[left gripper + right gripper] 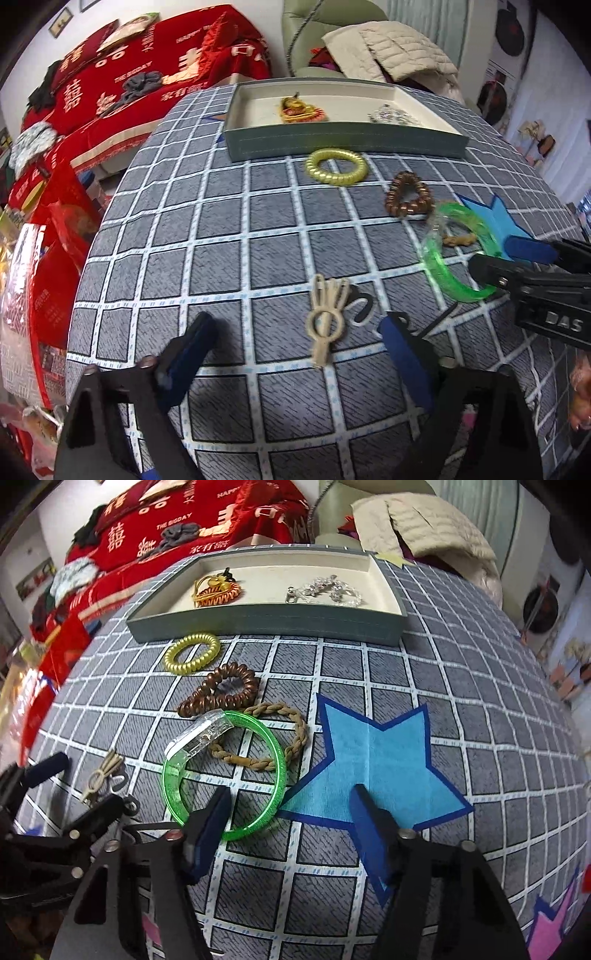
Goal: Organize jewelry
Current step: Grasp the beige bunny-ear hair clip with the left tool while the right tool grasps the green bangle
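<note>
**Green bangle: handling properties and grip point**

The green translucent bangle (225, 775) lies flat on the checked tabletop (406, 672), well short of the grey tray (266, 622); it overlaps a braided tan hair tie (273, 738) and touches the edge of a blue star patch (380, 760). The right tongs (288, 812) straddle the near rim; the left finger stands inside the ring, the right finger outside on the star; the pads do not visibly press the plastic, so the tongs read as released, not yet grasping. The left tongs (299, 339) stand spread and empty over a beige knotted hair tie (325, 317).

Handling judgement: the bangle appears rigid, light and smooth; expect it to slip or pivot under a loose pinch; it will not deform to fit the pads. The clear block section (199, 738) on the far side looks bulkier; avoid it. Take hold across the plain green rim nearest the tongs, one pad inside and one outside.

Caution: the braided tie lies partly within the ring and may drag along; lift straight up. The tray already holds a gold-and-red ornament (218, 589) and a crystal piece (325, 589); a yellow coil tie (192, 651) and a brown coil tie (221, 694) remain outside.
</note>
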A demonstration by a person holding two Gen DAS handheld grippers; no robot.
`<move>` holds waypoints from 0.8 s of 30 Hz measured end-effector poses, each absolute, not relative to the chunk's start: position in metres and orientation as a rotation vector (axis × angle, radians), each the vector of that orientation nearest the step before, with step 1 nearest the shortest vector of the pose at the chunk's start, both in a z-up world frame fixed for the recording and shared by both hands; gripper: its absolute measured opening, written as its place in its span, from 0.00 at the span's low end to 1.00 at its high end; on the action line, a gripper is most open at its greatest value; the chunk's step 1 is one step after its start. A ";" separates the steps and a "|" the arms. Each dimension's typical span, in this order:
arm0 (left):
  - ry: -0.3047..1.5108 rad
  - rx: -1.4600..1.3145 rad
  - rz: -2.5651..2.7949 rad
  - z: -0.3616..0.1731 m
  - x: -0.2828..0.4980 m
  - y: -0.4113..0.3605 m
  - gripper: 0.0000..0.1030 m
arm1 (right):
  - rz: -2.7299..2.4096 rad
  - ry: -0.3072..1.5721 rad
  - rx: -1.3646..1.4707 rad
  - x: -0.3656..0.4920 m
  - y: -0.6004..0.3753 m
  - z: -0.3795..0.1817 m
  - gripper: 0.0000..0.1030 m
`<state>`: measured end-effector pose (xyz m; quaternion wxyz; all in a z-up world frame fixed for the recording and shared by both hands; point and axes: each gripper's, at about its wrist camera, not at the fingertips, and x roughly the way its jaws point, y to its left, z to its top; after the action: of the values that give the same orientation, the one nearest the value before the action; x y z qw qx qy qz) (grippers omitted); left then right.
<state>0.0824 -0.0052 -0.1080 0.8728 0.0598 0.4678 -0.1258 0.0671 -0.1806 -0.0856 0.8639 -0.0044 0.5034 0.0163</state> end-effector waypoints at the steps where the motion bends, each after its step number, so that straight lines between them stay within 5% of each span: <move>1: 0.976 0.130 -0.282 -0.106 0.081 -0.008 0.89 | 0.039 1.054 -0.011 0.067 -0.180 -0.085 0.57; 7: 0.977 0.146 -0.321 -0.103 0.079 -0.016 0.70 | 0.059 1.047 -0.005 0.065 -0.182 -0.083 0.25; 12: 0.972 0.149 -0.332 -0.101 0.078 -0.015 0.40 | 0.058 1.042 0.021 0.063 -0.185 -0.083 0.12; 24: 0.967 0.093 -0.375 -0.093 0.071 -0.007 0.39 | 0.094 1.007 0.147 0.055 -0.206 -0.074 0.08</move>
<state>0.0711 -0.0074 -0.0926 0.8675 0.0442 0.4620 -0.1789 0.0545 -0.2056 -0.0744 0.8723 0.0702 0.4817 0.0449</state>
